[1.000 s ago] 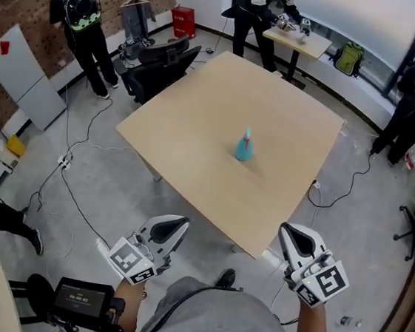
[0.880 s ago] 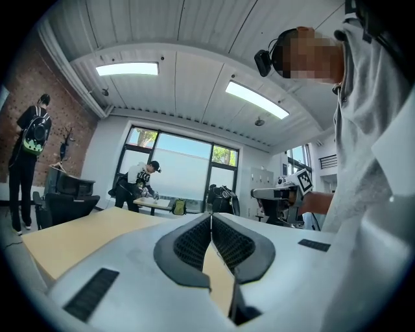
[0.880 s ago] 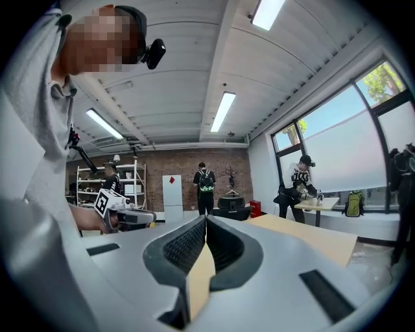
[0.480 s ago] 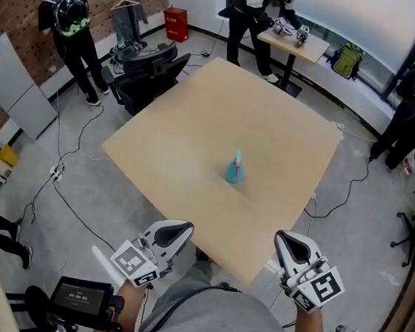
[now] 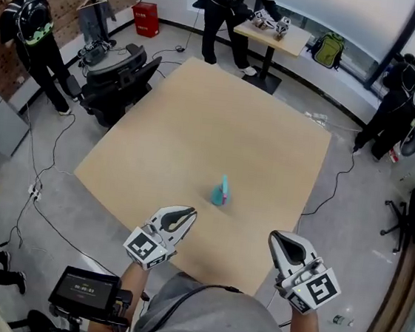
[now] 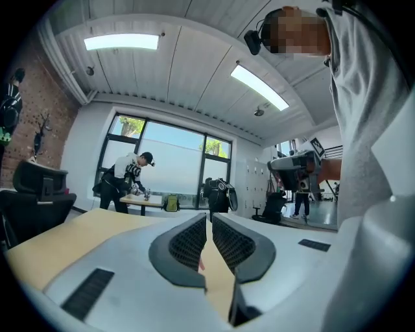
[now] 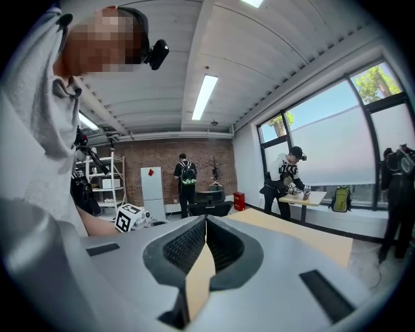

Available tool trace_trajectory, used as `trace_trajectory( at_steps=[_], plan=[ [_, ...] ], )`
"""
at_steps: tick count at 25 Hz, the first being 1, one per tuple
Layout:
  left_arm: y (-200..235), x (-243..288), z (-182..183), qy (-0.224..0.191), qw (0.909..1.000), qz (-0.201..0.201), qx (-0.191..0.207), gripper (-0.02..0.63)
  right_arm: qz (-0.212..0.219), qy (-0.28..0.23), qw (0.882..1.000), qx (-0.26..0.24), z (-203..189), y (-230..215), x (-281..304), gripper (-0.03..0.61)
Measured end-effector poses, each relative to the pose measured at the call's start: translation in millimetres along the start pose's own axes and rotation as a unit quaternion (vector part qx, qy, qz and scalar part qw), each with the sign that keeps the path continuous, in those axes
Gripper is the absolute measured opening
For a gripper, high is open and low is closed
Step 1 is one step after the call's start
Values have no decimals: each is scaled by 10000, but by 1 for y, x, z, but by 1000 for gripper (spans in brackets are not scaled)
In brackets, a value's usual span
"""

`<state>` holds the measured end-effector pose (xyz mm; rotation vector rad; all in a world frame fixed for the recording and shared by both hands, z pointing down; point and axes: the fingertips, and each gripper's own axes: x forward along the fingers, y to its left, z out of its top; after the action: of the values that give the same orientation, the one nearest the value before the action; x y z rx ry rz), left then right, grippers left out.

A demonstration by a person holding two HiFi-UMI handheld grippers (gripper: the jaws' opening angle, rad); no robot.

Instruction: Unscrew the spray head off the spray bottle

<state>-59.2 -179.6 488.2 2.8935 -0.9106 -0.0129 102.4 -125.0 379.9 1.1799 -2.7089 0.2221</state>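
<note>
A small teal spray bottle (image 5: 220, 193) with a pink spray head stands upright on the light wooden table (image 5: 197, 123), toward its near corner. My left gripper (image 5: 186, 213) hangs over the table's near edge, below and left of the bottle, shut and holding nothing. My right gripper (image 5: 276, 240) is at the near right edge, also shut and empty. In the left gripper view the gripper (image 6: 209, 218) has its tips touching, and a sliver of pink shows through the gap lower down. The right gripper view shows its gripper (image 7: 206, 220) closed over the tabletop.
Black office chairs (image 5: 121, 77) stand off the table's far left corner. People stand around the room: one by the brick wall (image 5: 30, 26), some at a small desk (image 5: 271, 31) at the back, one at the right (image 5: 398, 94). Cables (image 5: 42, 180) trail on the floor.
The view has closed in on the table: the bottle sits nearer and lower in the head view, and both grippers have come up over the table's near edge. Both stayed shut.
</note>
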Motion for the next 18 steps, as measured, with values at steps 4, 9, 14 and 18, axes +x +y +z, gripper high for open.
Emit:
trace_trajectory(
  at_steps=[4, 9, 14, 18],
  plan=[
    [32, 41, -57, 545, 9978, -349, 123, 161, -203, 214, 9994, 160, -9, -15, 18, 6],
    [49, 100, -143, 1334, 9863, -720, 647, 403, -549, 484, 9968, 307, -19, -38, 20, 6],
    [52, 156, -212, 1875, 9724, -1031, 929, 446, -902, 716, 9924, 440, -23, -61, 14, 6],
    [51, 186, -236, 1990, 9680, -1176, 977, 445, -1050, 911, 9886, 571, -33, -70, 20, 6]
  ],
)
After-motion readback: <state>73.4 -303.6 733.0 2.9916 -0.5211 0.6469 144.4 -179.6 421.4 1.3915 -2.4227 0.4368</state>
